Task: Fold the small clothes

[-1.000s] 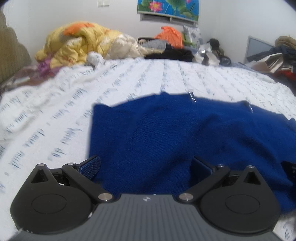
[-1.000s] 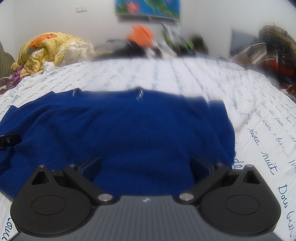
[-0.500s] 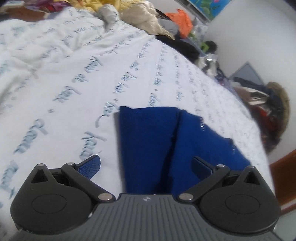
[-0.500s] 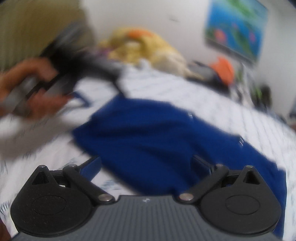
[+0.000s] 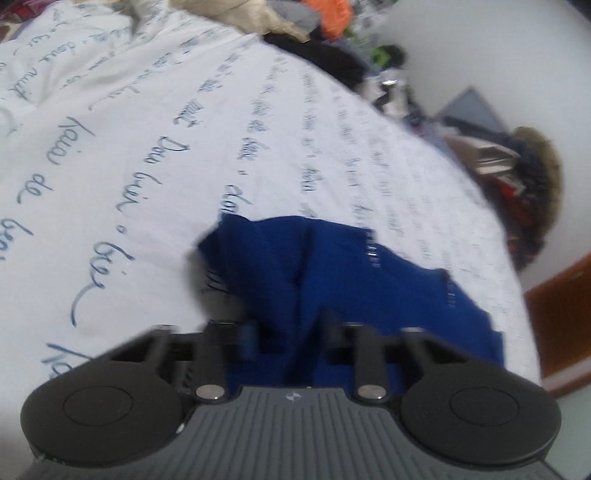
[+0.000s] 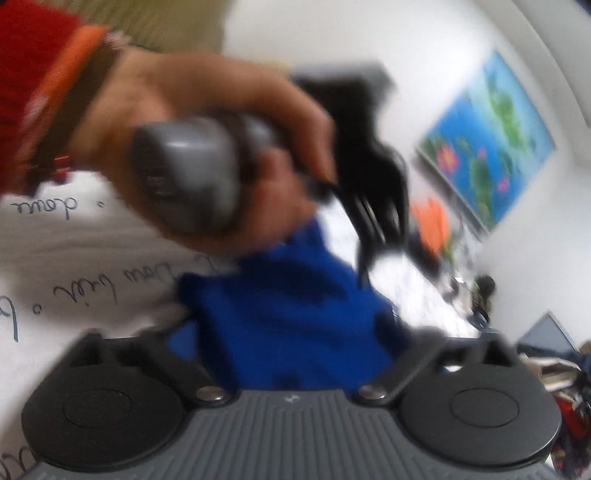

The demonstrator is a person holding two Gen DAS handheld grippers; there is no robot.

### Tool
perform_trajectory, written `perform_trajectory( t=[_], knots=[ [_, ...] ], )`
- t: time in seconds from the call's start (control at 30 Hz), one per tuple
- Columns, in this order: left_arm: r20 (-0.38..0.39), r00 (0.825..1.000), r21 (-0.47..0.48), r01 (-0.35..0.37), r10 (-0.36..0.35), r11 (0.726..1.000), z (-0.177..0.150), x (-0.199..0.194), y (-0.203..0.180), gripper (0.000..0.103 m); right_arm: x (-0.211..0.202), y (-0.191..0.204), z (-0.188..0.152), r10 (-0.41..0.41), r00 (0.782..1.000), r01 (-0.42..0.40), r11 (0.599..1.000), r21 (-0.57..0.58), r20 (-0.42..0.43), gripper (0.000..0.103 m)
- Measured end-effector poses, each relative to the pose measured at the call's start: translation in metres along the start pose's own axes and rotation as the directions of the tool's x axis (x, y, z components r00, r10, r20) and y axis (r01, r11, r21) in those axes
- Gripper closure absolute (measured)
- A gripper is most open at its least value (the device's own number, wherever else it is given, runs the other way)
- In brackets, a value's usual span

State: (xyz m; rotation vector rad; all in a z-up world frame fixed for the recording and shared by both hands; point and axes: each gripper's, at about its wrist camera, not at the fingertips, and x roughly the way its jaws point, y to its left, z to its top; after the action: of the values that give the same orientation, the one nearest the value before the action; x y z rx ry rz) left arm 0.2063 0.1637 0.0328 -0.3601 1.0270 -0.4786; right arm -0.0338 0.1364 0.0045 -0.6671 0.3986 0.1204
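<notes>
A white bedsheet [image 5: 155, 122] with script lettering spreads under a blue knit garment [image 5: 343, 273], partly folded with more folds left. My left gripper [image 5: 291, 328] has just been narrowing around a raised fold; my right gripper [image 6: 295, 332], blurred, has been closing halfway over cloth.

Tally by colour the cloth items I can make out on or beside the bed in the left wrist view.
Blue: 1, the blue garment
White with script print: 1, the bedsheet
Orange: 1, the orange cloth at the far edge
Cream: 1, the cream bundle
Black: 1, the black cloth
Total: 5
Blur hides anything smaller.
</notes>
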Motion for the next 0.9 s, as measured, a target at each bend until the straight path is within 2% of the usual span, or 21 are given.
perform_trajectory(
  t=[0.03,0.13,0.17,0.27,0.37,0.43,0.57,0.73,0.9],
  knots=[
    [-0.005,1.0,-0.006,-0.013,0.013,1.0,0.002,0.0,-0.001,0.084,0.002,-0.001,0.001,0.027,1.0,-0.027,1.0,0.006,-0.007,0.075],
    [0.025,0.996,0.047,-0.089,0.088,0.995,-0.001,-0.005,-0.017,0.087,0.008,-0.007,0.004,0.092,0.996,-0.09,0.994,0.062,-0.016,0.092],
    [0.048,0.993,0.067,-0.109,0.106,0.992,-0.004,-0.01,-0.023,0.087,0.007,-0.009,0.005,0.099,0.995,-0.098,0.992,0.075,-0.008,0.094],
    [0.095,0.986,0.088,-0.149,0.14,0.985,-0.008,-0.025,-0.042,0.088,-0.001,-0.02,0.004,0.115,0.993,-0.118,0.987,0.113,0.036,0.096],
    [0.13,0.975,0.134,-0.197,0.18,0.971,-0.006,-0.038,-0.073,0.088,-0.014,-0.041,0.001,0.092,0.992,-0.107,0.978,0.178,0.091,0.097],
    [0.155,0.967,0.166,-0.225,0.2,0.96,-0.006,-0.045,-0.098,0.088,-0.024,-0.057,-0.002,0.059,0.99,-0.087,0.969,0.23,0.124,0.097],
    [0.193,0.963,0.214,-0.228,0.187,0.95,-0.005,-0.056,-0.152,0.088,-0.043,-0.096,-0.013,-0.028,0.987,-0.024,0.948,0.318,0.158,0.097],
    [0.214,0.962,0.306,-0.23,0.169,0.924,-0.014,-0.043,-0.224,0.088,-0.064,-0.146,-0.037,-0.139,0.979,0.065,0.905,0.421,0.148,0.097],
    [0.192,0.969,0.403,-0.224,0.158,0.888,-0.033,-0.001,-0.288,0.088,-0.08,-0.189,-0.076,-0.203,0.976,0.131,0.836,0.532,0.079,0.097]
  ],
)
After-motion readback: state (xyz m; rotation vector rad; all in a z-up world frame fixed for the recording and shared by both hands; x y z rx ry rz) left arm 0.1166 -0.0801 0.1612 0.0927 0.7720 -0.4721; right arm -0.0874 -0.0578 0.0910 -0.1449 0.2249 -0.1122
